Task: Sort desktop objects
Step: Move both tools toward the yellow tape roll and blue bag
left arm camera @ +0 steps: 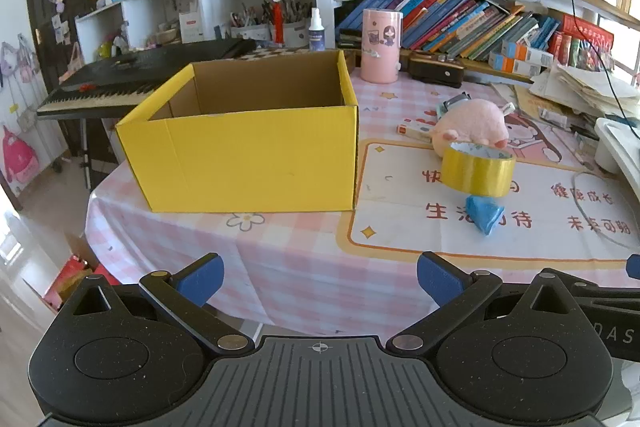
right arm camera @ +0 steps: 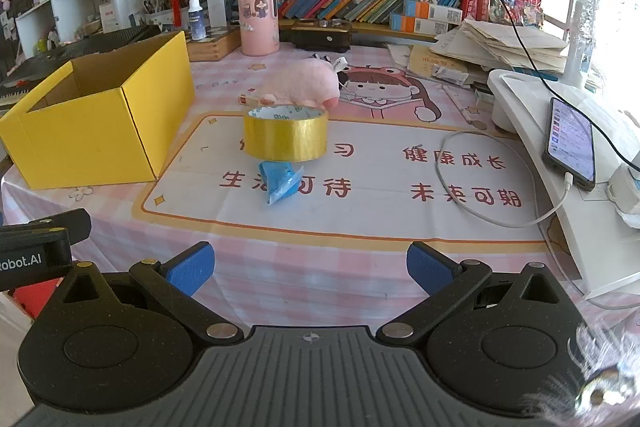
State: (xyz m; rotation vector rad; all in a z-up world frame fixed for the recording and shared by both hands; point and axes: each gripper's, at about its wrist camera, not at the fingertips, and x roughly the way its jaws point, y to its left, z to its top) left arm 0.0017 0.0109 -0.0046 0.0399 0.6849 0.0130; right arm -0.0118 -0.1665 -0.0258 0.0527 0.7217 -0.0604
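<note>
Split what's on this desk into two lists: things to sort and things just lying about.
For the job: yellow box, gold tape roll, blue packet, pink plush pig, small red-and-white box.

Lying about: pink canister, phone, white cable, paper pile, spray bottle.

Left gripper (left arm camera: 320, 277): matte black speckled body, two round hubs with shallow circular recesses, one either side.
Left fingers (left arm camera: 202, 277): blue pads on black link arms, each arm pinned by silver round rivets (a brass-coloured one at the outer tip).
Left centre plate: grey, ribbed with parallel grooves, a small white crosshair mark at its top edge.
Right gripper (right arm camera: 310, 267): same build, black hubs, triangular cut-outs in the outer arms.
Right fingers (right arm camera: 430, 267): blue pads, silver rivets.
Markings: white letters "DAS" at the left view's right edge, "Robot.AI" at the right view's left edge.
</note>
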